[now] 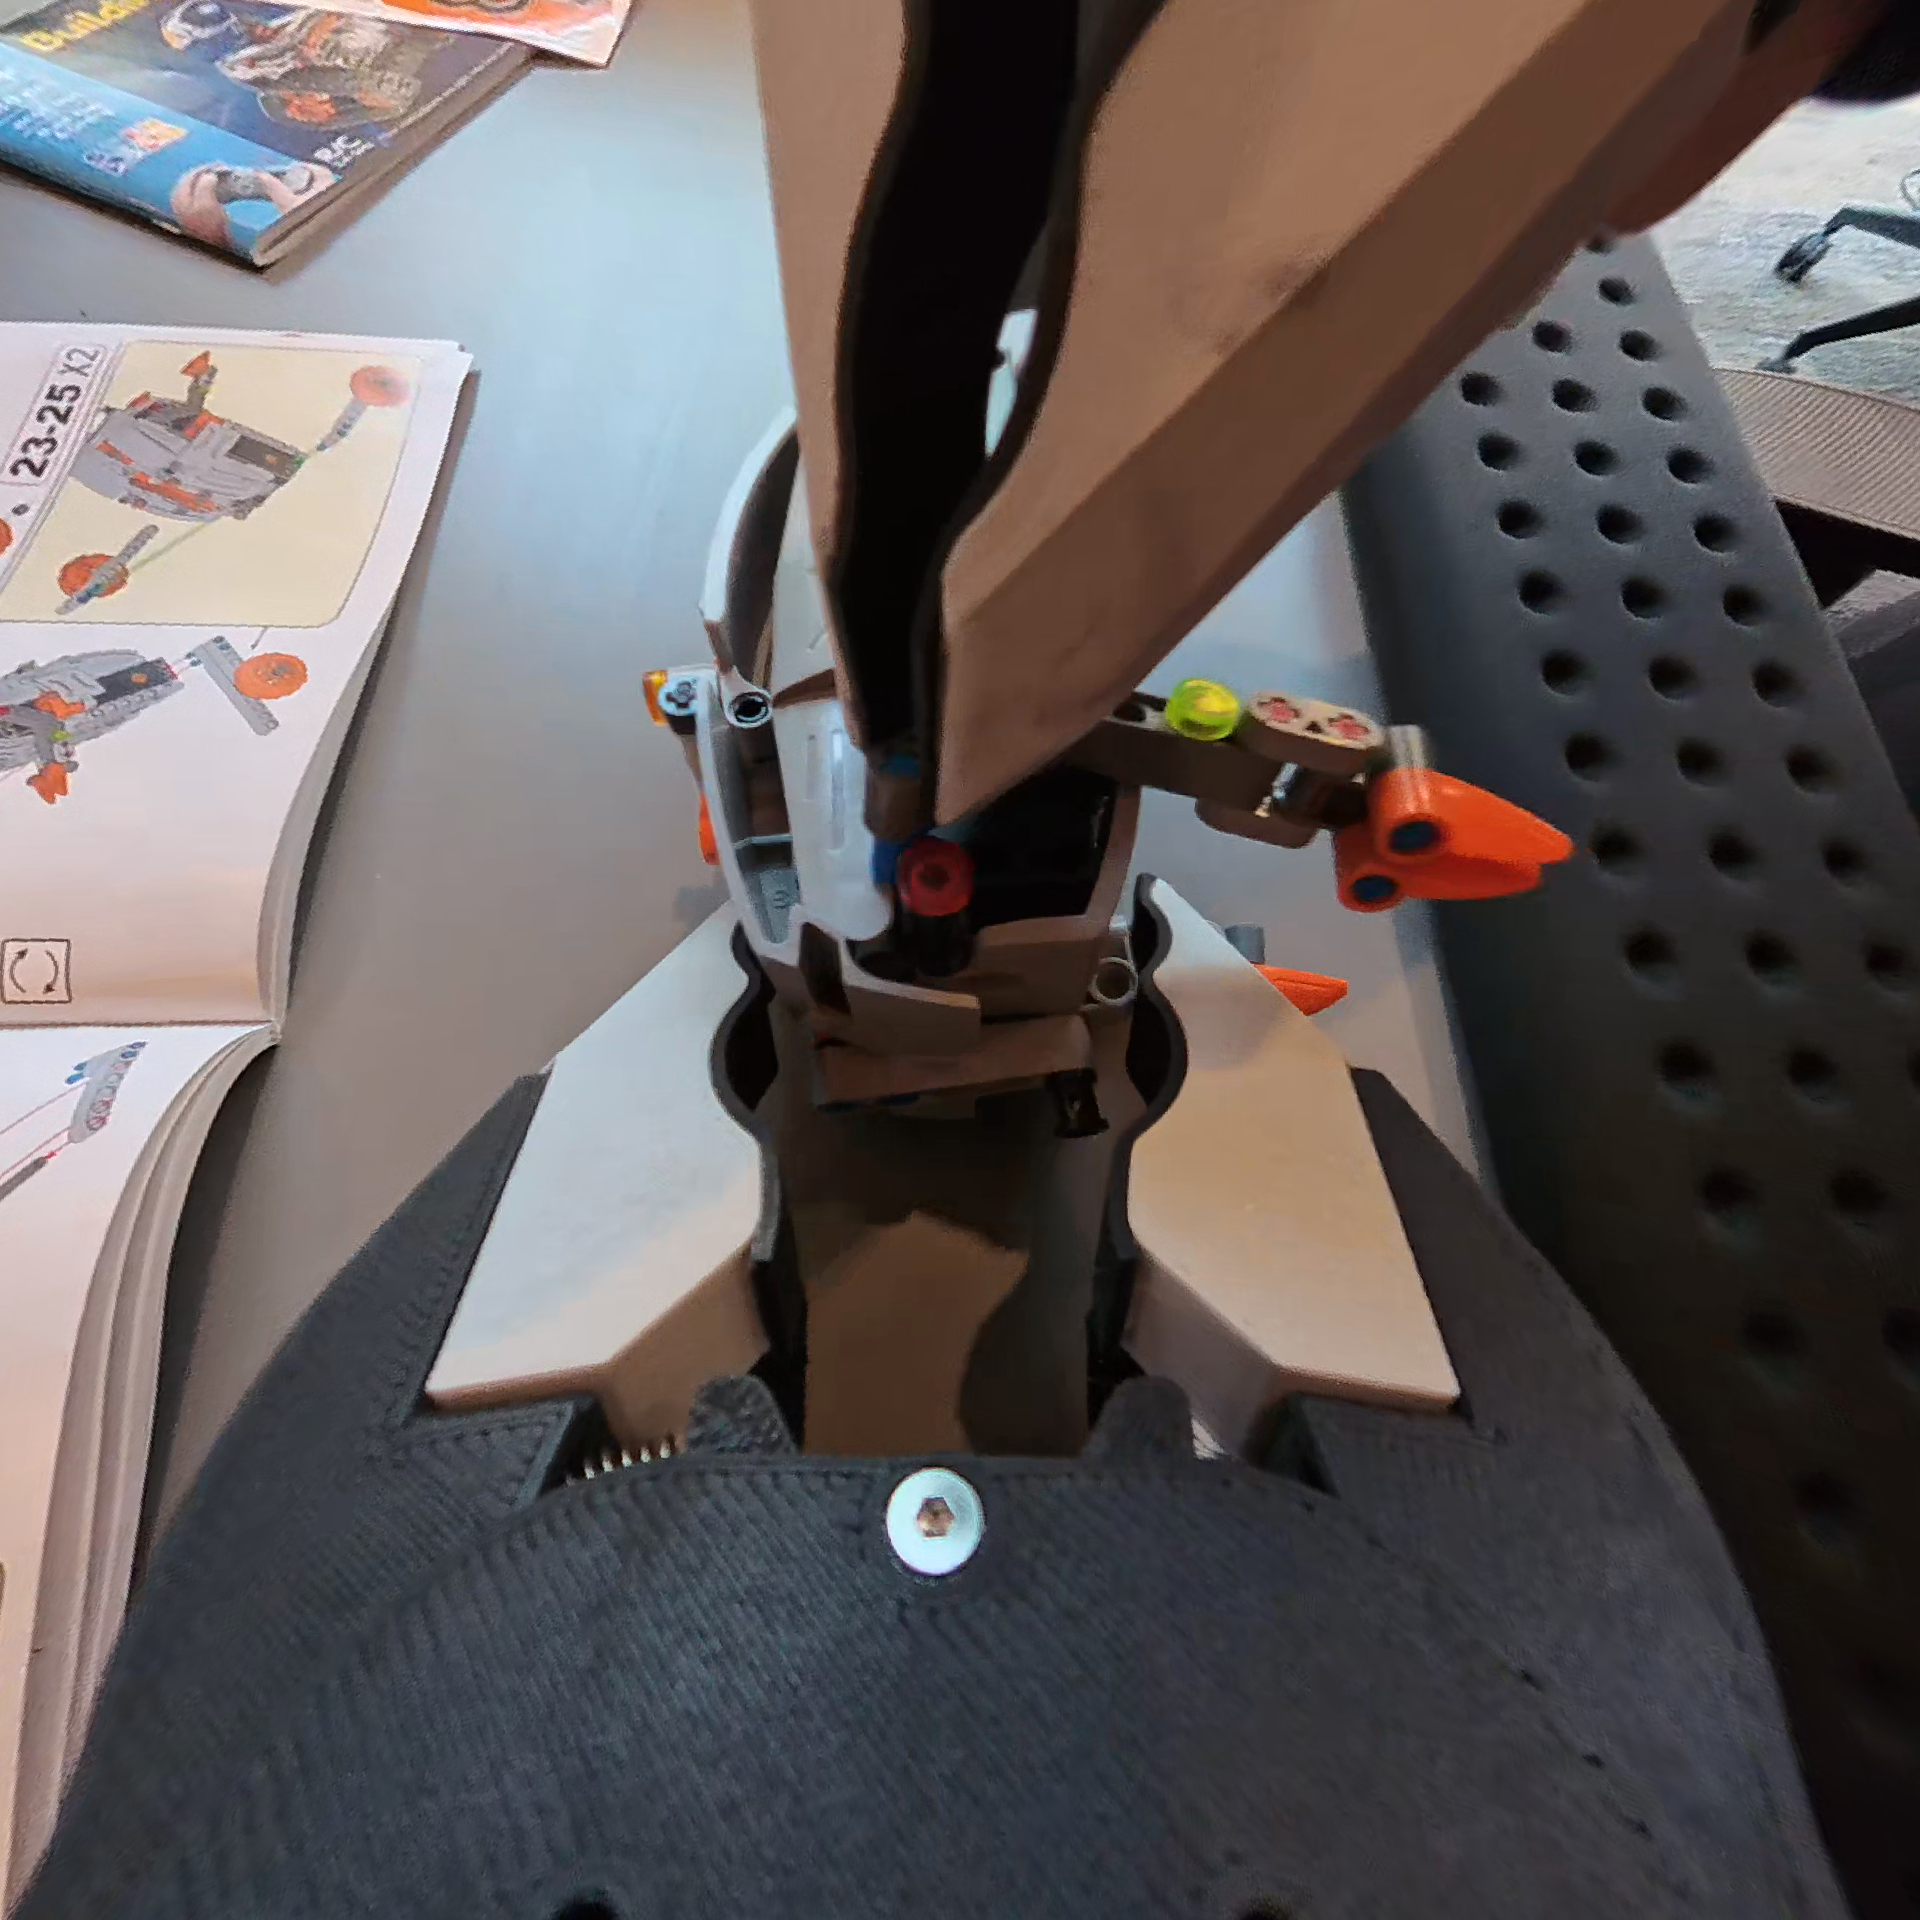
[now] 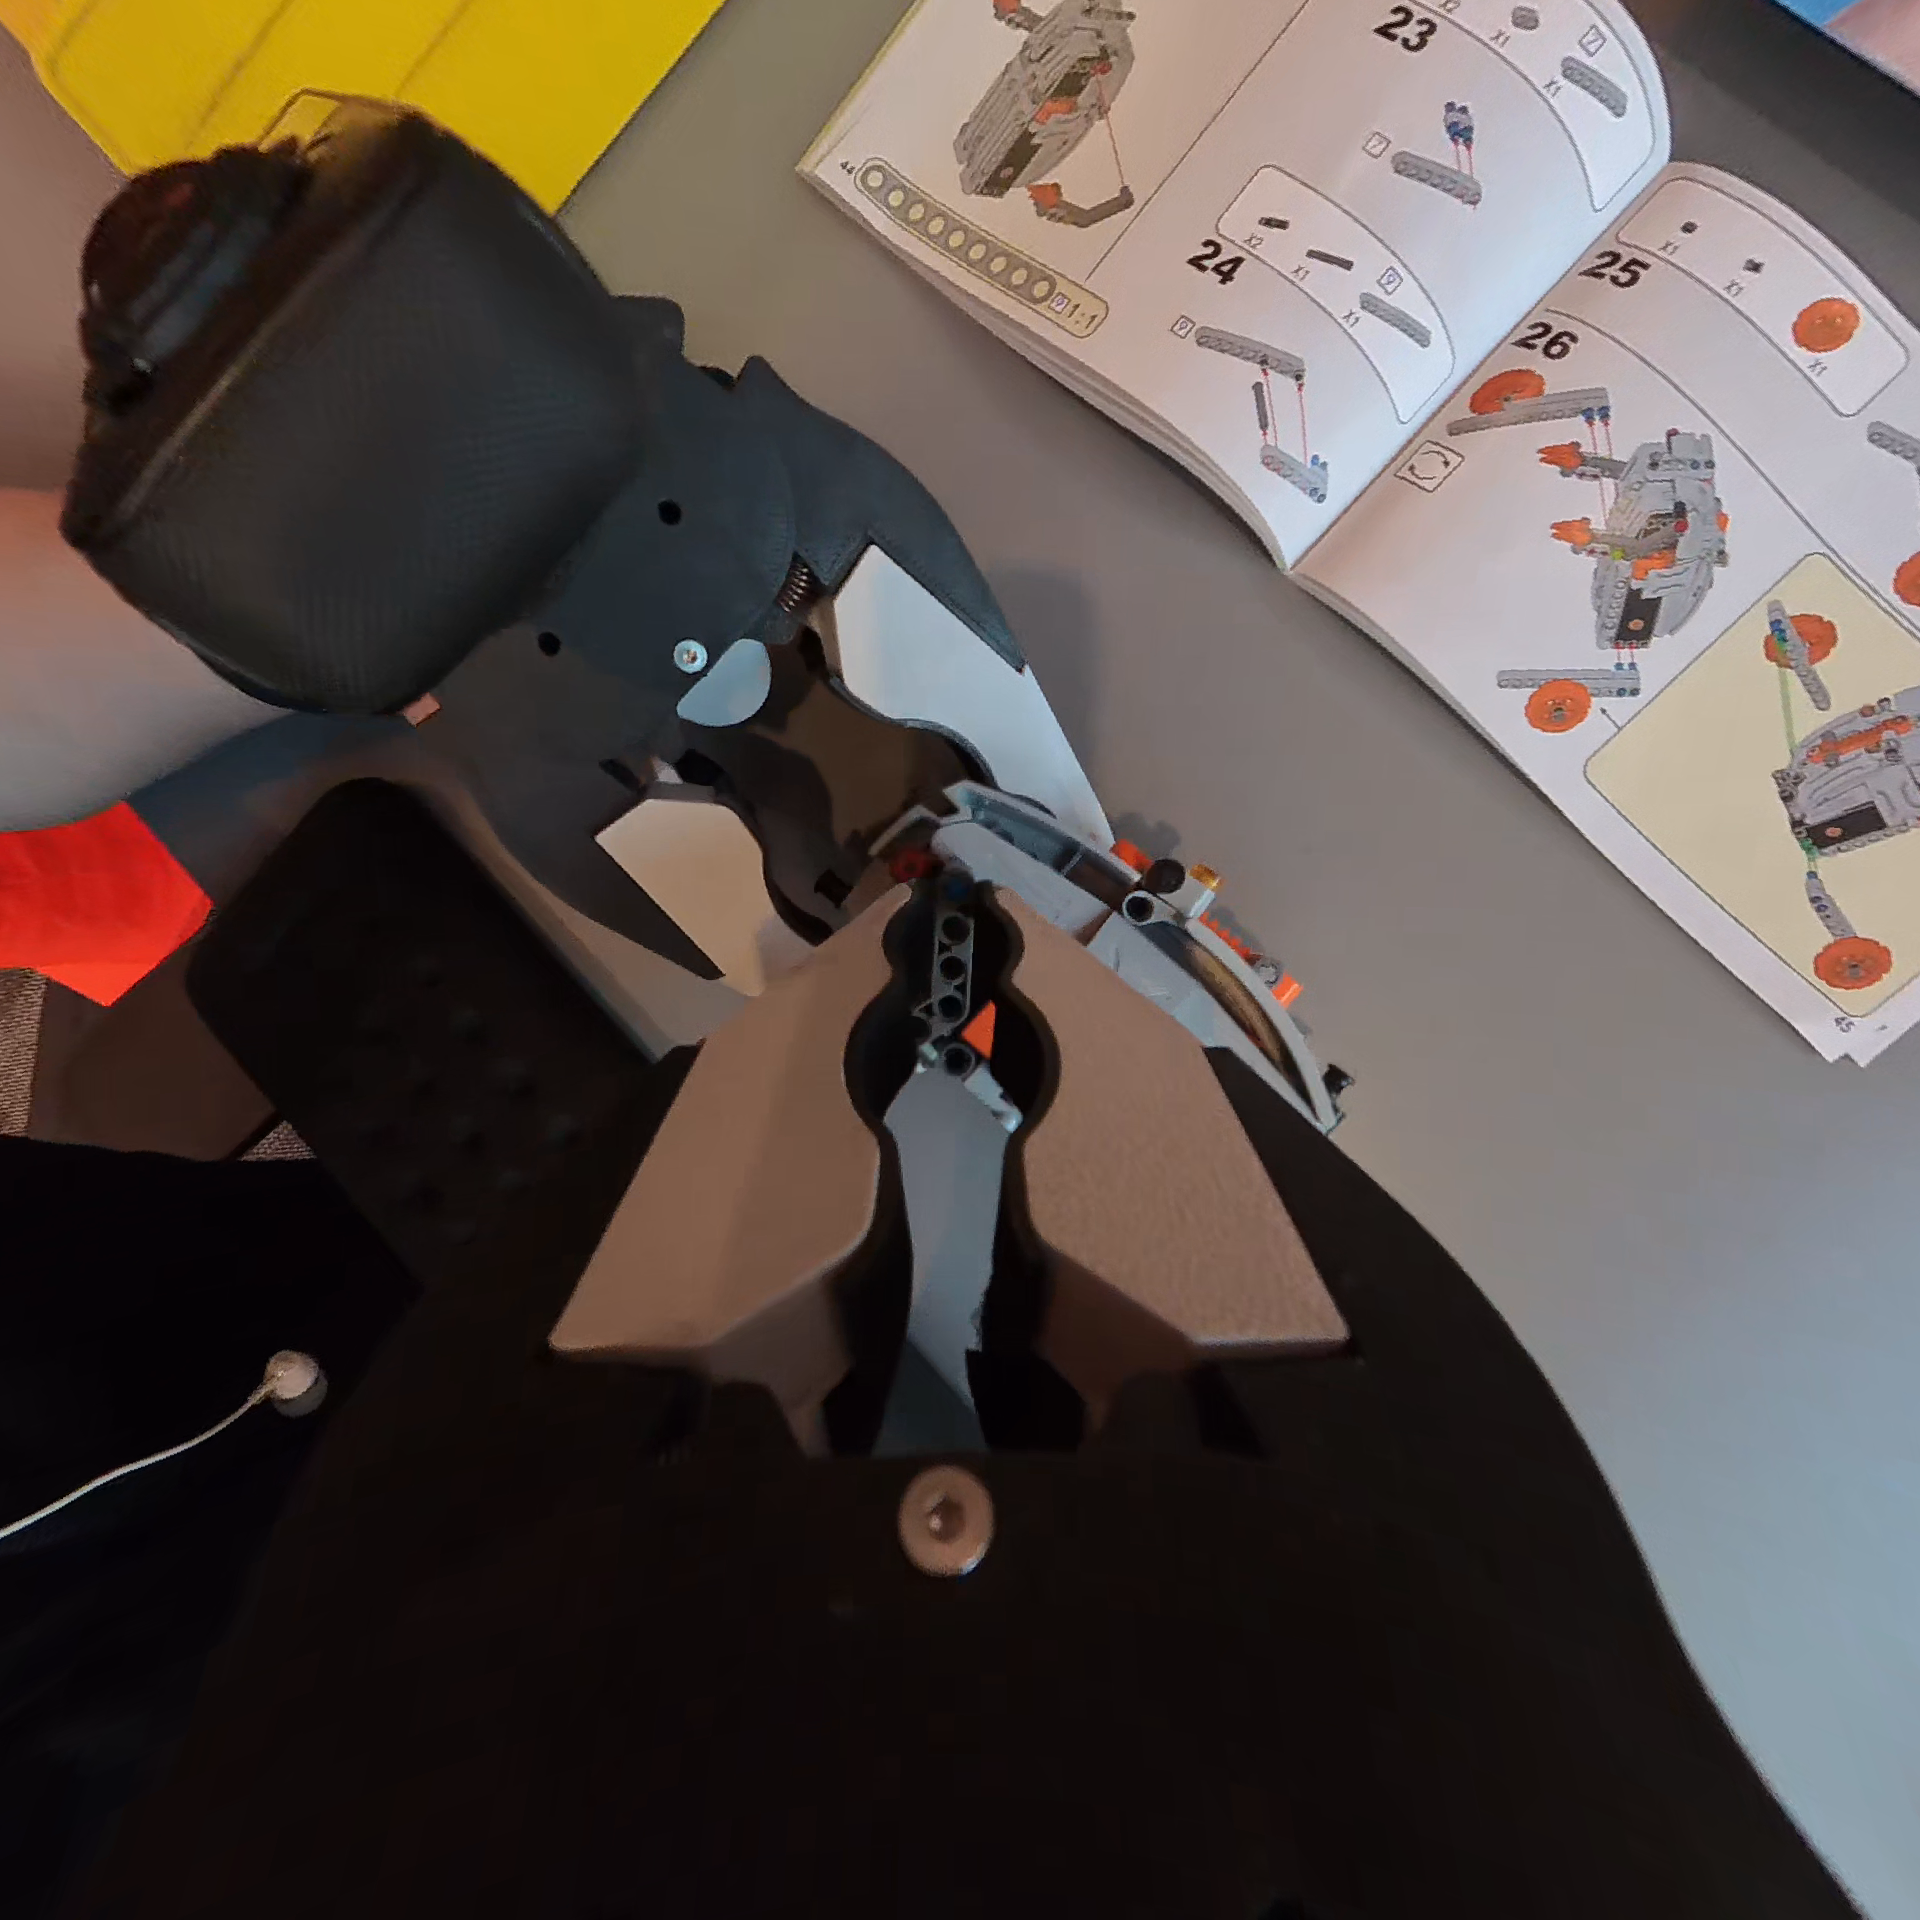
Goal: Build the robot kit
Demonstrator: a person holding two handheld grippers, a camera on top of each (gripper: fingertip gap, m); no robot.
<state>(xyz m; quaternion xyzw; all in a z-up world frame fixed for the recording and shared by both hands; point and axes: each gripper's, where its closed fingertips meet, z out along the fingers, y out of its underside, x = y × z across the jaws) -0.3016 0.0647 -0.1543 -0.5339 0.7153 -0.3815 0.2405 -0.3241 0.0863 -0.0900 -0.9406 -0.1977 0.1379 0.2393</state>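
My left gripper (image 1: 945, 935) is shut on a grey brick model (image 1: 821, 790) with orange parts and holds it by its lower end. A side arm with a lime stud and an orange claw (image 1: 1455, 842) sticks out to the right. My right gripper (image 1: 904, 805) comes down from above, shut on a short grey holed beam (image 2: 948, 966) with a blue pin. The beam's end touches the model beside a red pin (image 1: 935, 876). In the right wrist view, my right gripper (image 2: 956, 909) meets the model (image 2: 1174, 935), and the left gripper (image 2: 894, 883) reaches in from the upper left.
An open instruction booklet (image 1: 156, 675) lies on the grey table, also in the right wrist view (image 2: 1455, 416). A second booklet with a blue cover (image 1: 208, 114) lies far left. A black perforated chair back (image 1: 1662, 727) stands right. A yellow sheet (image 2: 416, 62) lies at the back.
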